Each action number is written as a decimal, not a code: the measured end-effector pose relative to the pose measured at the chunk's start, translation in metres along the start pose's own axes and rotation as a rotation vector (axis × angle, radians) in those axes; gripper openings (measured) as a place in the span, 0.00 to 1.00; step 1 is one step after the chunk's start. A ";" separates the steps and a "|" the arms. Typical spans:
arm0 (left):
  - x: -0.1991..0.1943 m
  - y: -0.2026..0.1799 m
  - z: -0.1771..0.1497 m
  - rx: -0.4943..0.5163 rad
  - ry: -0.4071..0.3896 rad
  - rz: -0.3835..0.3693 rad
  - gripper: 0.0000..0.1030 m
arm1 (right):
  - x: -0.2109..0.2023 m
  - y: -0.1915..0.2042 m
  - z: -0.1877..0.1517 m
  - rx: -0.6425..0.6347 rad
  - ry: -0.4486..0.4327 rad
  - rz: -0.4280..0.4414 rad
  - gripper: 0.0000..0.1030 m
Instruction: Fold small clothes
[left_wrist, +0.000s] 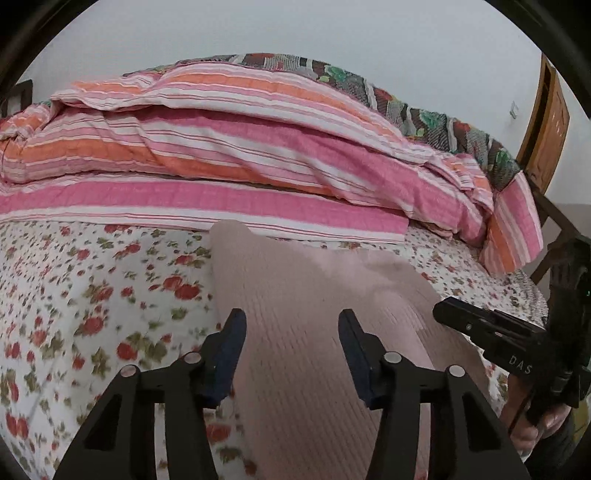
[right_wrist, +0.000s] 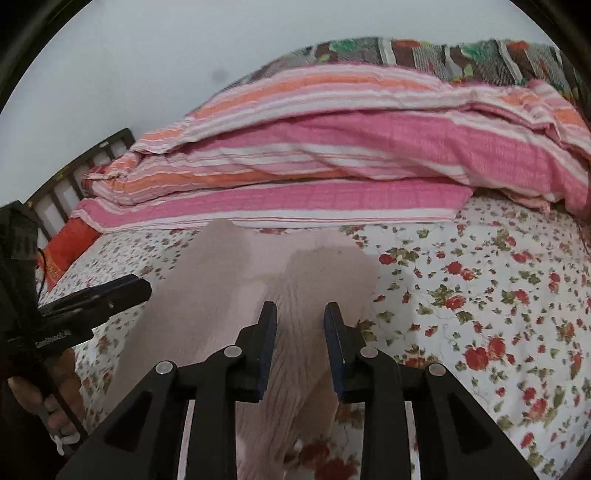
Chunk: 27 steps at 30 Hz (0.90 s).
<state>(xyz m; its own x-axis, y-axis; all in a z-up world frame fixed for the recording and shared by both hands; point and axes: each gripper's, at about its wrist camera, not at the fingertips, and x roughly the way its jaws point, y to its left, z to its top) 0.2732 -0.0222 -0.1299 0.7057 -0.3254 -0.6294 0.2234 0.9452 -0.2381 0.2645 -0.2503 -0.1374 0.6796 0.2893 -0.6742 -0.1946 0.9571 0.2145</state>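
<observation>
A pale pink ribbed garment (left_wrist: 295, 295) lies flat on the floral bedsheet (left_wrist: 92, 295), stretching away from me; it also shows in the right wrist view (right_wrist: 251, 273). My left gripper (left_wrist: 291, 325) is open, its jaws apart over the garment's near left part, holding nothing. My right gripper (right_wrist: 300, 317) is open over the garment's near right part, holding nothing. The right gripper shows at the right of the left wrist view (left_wrist: 443, 314), and the left gripper at the left of the right wrist view (right_wrist: 140, 286).
A folded pink and orange striped quilt (left_wrist: 221, 147) lies across the bed just beyond the garment. A patterned blanket (left_wrist: 424, 110) lies behind it. The dark bed frame (right_wrist: 74, 166) is at the left, a wooden door (left_wrist: 546, 125) at the right.
</observation>
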 end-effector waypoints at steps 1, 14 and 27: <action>0.005 -0.001 0.001 0.010 0.004 0.005 0.44 | 0.003 -0.001 0.000 0.000 0.004 -0.006 0.26; 0.032 -0.001 -0.003 0.089 0.006 0.079 0.43 | 0.001 -0.023 -0.008 0.060 0.001 0.006 0.38; 0.015 0.008 -0.016 0.063 -0.047 0.048 0.52 | -0.021 -0.034 -0.019 0.154 0.052 0.118 0.42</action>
<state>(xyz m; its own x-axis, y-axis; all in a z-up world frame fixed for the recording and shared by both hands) 0.2750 -0.0200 -0.1527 0.7474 -0.2792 -0.6029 0.2291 0.9601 -0.1605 0.2433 -0.2887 -0.1443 0.6206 0.4031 -0.6726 -0.1577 0.9044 0.3965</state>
